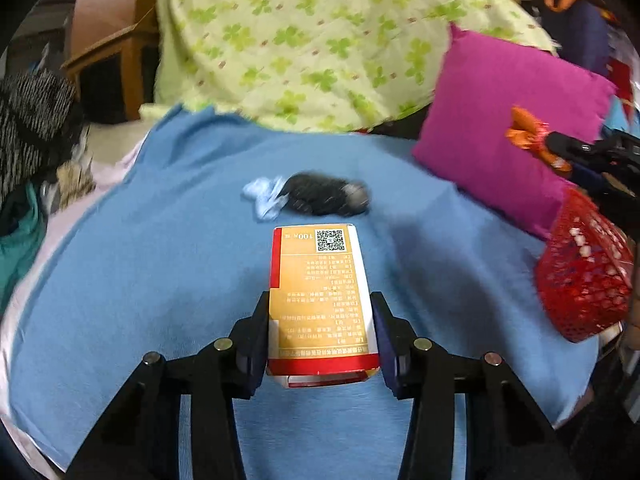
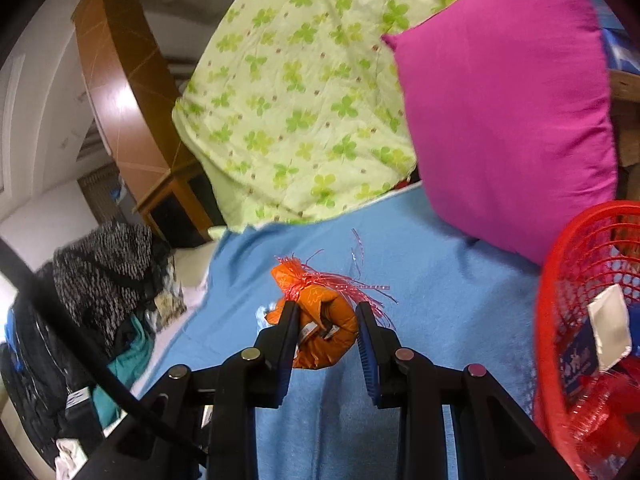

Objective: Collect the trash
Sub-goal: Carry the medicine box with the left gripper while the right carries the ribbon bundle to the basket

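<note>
My left gripper [image 1: 320, 336] is shut on a red, gold and white carton [image 1: 322, 300] and holds it above the blue blanket [image 1: 160, 280]. Beyond it lie a dark furry lump [image 1: 328, 196] and a pale blue scrap [image 1: 266, 198]. My right gripper [image 2: 326, 332] is shut on an orange wrapped packet [image 2: 320, 320] tied with red ribbon, held above the blanket [image 2: 440, 300]. The same packet [image 1: 528, 136] and right gripper [image 1: 588, 152] show at the right of the left wrist view. A red mesh basket [image 2: 568, 280] with trash inside stands at the right; it also shows in the left wrist view [image 1: 584, 280].
A magenta pillow [image 1: 508, 128] and a green clover quilt [image 1: 320, 40] lie at the back of the bed. A pile of dark clothes [image 2: 100, 272] sits at the left. A wooden cabinet [image 2: 120, 100] stands behind.
</note>
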Demonstrator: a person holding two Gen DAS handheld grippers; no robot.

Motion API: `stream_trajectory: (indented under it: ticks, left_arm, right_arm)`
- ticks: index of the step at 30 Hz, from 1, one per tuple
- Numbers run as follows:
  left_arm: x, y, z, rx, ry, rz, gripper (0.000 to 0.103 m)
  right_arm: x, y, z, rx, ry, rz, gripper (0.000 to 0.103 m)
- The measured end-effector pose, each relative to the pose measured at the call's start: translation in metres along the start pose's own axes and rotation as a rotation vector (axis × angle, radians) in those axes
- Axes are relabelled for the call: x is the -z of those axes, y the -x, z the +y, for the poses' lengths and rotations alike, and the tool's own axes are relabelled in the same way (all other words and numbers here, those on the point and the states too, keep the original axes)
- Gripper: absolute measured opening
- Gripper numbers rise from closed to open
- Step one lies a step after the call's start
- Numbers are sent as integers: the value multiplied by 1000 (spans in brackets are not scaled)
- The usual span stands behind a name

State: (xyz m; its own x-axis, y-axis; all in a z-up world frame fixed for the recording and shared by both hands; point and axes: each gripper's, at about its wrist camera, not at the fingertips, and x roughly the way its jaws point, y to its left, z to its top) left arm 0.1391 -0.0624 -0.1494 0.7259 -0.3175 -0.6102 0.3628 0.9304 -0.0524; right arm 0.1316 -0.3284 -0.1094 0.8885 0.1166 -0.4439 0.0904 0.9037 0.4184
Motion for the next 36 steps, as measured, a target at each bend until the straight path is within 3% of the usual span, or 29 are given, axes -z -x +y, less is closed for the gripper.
stream_trajectory:
  ticks: [9,22,36]
  left_arm:
    - [-42,61,-62,25,-143,-125,48]
    - [-70,100,-136,63,-232,-184,48]
    - [-79,110,-198,118,-313,-206,48]
  right_arm:
    - [9,81,-16,26,-59,-137,31]
    - [1,180,-25,105,-13,-178,31]
    - [-4,240,-43,160,-23,-272,31]
